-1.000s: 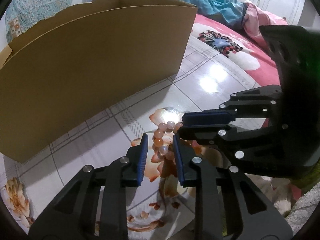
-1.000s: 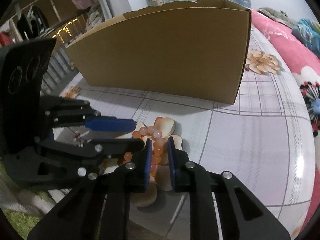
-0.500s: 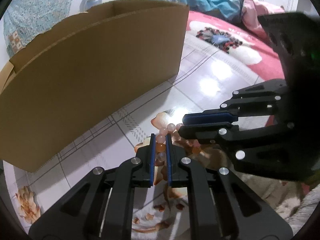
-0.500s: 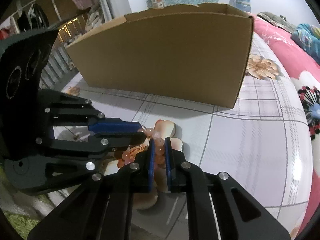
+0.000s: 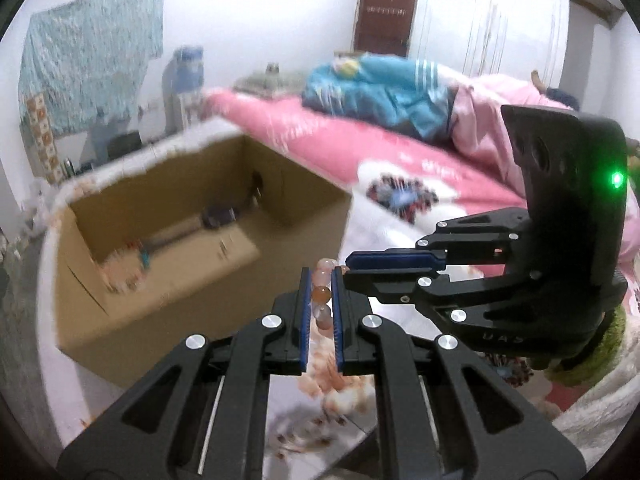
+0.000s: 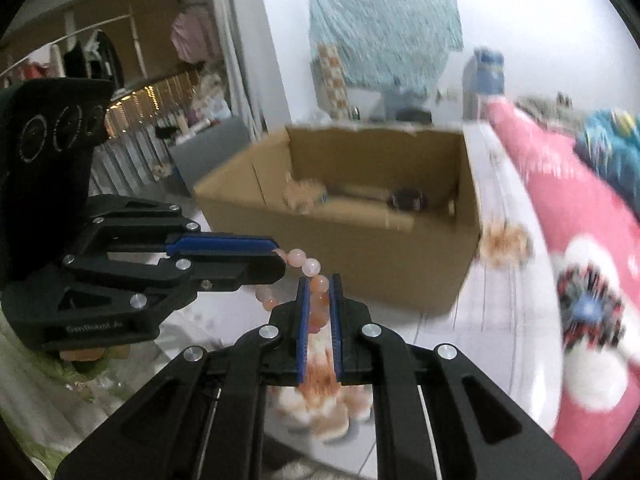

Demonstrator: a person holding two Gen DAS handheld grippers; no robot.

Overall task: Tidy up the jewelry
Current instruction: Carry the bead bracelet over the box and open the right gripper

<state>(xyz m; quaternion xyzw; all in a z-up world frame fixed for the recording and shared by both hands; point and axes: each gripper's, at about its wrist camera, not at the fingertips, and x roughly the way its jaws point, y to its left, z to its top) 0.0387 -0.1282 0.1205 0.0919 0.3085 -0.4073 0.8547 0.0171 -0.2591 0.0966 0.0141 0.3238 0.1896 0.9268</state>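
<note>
Peach beads: bracelet [image 5: 321, 296] of round pinkish-orange stones on a loop, glossy, looks light and floppy.
Where it is: off the tabletop [image 6: 500, 344], strung between my two grippers, just in front of the cardboard box [image 6: 360, 248].
My left gripper [image 5: 321, 276]: jaws narrow, pinched on one section of the bracelet, beads showing between the blue pads.
My right gripper [image 6: 319, 284]: same, narrow and clamped on another section; rest of the loop sags between us.
Handling guess: beads smooth and round, could roll out of flat pads; cord probably stretchy, so don't pull apart hard.
Best hold: across a bead or two, deep in the pads, as now.
Box: open top, blurry items already inside, likely drop spot.
</note>
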